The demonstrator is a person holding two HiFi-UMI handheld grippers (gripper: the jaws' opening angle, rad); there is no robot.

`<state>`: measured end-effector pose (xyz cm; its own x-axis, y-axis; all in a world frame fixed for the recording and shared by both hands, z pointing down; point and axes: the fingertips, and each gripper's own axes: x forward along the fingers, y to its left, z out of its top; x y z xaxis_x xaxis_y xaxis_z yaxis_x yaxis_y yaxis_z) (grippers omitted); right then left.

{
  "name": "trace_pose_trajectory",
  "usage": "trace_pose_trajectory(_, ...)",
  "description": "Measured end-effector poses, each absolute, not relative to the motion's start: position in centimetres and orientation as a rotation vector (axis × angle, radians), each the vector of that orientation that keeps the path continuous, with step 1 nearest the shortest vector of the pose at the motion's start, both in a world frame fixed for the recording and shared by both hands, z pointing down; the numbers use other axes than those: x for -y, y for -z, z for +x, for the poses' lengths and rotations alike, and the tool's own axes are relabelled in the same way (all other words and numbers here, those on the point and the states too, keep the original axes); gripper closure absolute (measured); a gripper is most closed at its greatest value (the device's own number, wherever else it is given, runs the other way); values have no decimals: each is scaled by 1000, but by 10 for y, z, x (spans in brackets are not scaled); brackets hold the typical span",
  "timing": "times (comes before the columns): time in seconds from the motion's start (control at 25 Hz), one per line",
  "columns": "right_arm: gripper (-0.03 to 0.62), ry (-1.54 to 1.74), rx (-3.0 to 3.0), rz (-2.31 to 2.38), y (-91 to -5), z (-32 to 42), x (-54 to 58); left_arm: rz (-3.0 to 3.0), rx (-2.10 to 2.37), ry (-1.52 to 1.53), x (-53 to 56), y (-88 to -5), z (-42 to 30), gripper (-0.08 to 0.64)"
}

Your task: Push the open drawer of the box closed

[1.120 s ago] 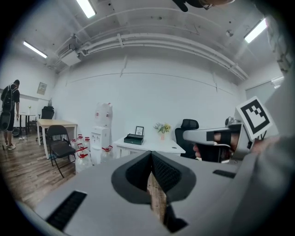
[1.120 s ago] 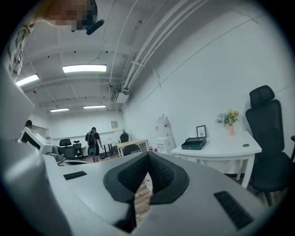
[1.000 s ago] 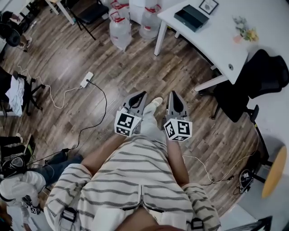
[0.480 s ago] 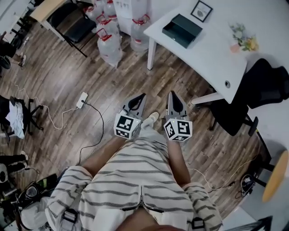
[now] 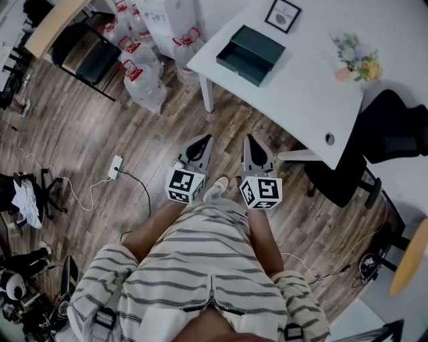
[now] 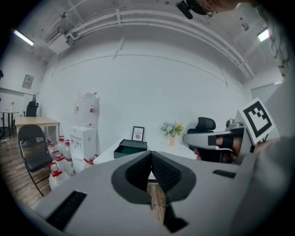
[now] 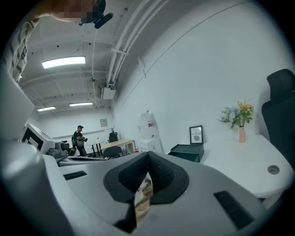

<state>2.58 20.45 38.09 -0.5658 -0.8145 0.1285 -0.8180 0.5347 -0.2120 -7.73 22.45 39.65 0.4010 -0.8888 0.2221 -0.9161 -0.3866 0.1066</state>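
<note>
A dark green box [image 5: 250, 55] lies on the white table [image 5: 314, 100] near its left end, and its top shows a hollow inside. The left gripper view shows the box [image 6: 131, 148] far ahead, and so does the right gripper view [image 7: 186, 152]. My left gripper [image 5: 206, 138] and right gripper [image 5: 248, 137] hang side by side over the wooden floor, well short of the table. Both are shut with nothing between the jaws, and both point toward the table.
A picture frame [image 5: 281, 15] and a vase of flowers [image 5: 354, 60] stand on the table past the box. Several water bottles [image 5: 140, 77] and a black chair [image 5: 93, 57] stand at the left. An office chair [image 5: 394, 127] sits at the right. A power strip [image 5: 114, 167] and cable lie on the floor.
The table and box have come nearer and lower in the head view as the person walks toward them. Both grippers keep their shut, side-by-side pose.
</note>
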Motion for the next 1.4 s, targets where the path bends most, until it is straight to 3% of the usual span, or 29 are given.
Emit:
trace_pose_trajectory(0.52,581,-544,2636,1513,-420,26,-114,2450,1493,-266,-123,-422,-68,558)
trace_pose_trajectory(1.4,581,-589,2382,1832,-416,12,48,2580,1143,-381,51,-440,-83,558)
